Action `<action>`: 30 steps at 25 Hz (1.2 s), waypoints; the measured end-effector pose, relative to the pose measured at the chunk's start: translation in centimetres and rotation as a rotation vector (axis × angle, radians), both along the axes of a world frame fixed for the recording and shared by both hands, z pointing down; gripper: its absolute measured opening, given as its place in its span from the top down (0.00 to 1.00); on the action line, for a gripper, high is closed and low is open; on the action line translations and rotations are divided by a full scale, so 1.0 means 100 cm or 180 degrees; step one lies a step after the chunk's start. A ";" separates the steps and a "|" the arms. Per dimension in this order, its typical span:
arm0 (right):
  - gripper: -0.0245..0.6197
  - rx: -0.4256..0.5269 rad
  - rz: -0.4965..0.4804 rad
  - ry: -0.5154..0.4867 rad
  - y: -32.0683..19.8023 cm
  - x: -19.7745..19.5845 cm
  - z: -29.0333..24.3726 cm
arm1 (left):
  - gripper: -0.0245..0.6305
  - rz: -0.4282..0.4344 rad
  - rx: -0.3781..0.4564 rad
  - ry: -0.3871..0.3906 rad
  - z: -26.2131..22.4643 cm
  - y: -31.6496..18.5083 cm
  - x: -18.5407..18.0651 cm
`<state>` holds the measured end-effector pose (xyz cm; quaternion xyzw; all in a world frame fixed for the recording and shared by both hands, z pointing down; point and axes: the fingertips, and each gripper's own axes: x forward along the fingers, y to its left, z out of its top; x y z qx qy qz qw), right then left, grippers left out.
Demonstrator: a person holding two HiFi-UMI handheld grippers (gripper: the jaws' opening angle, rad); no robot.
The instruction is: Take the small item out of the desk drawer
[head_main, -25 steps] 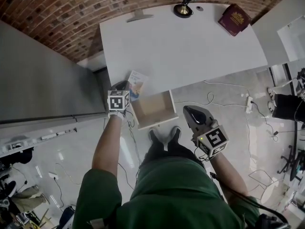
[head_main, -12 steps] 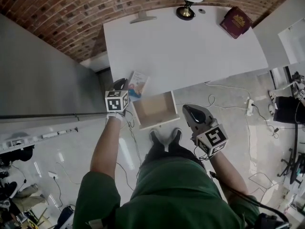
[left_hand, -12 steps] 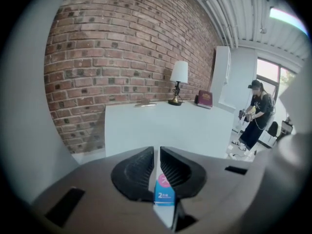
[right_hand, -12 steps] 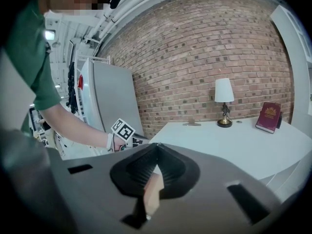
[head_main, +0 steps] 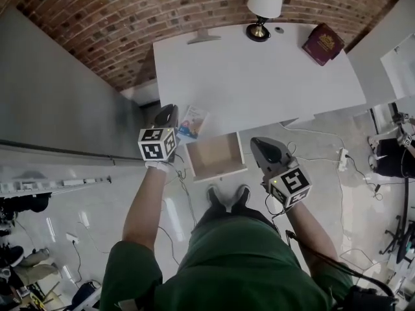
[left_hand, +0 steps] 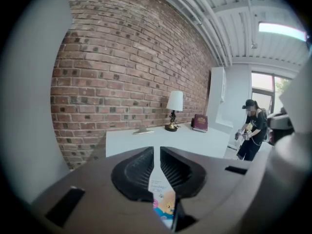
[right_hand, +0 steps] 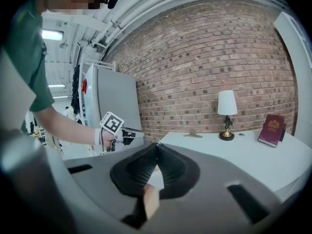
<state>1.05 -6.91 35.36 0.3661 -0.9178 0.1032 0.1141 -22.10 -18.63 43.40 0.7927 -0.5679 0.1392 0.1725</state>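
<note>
— Where's the small item now?
— It's a thin, glossy printed card (head_main: 192, 122), pinched flat between the ribbed black fingers of my left gripper (head_main: 170, 114). It's in the air at the near left corner of the tabletop (head_main: 253, 70), just left of the open drawer (head_main: 217, 155).
— And your other side?
— My right gripper (head_main: 258, 144) hovers right of that pale, boxy wooden drawer, its fingers pressed together on nothing. The tabletop is smooth and white, with rough brick beyond.

The lamp (head_main: 264, 5) stands at the back edge of the desk (head_main: 259, 76), the book (head_main: 322, 44) to its right. The open drawer (head_main: 217, 155) sticks out from the desk's front. The small packet (head_main: 192, 122) is left of the drawer, the right gripper (head_main: 260, 146) right of it.
</note>
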 end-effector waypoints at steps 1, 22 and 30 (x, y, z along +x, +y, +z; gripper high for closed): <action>0.96 0.0034 -0.0004 0.0000 -0.001 0.001 -0.004 | 0.94 -0.0015 0.0046 0.0023 -0.009 0.003 0.001; 0.96 0.0575 0.0005 -0.0354 -0.023 0.002 -0.097 | 0.94 -0.0025 0.0954 0.0274 -0.176 0.081 0.061; 0.96 0.0781 0.0040 -0.0374 -0.014 0.014 -0.117 | 0.94 -0.0032 0.1024 0.0331 -0.188 0.104 0.074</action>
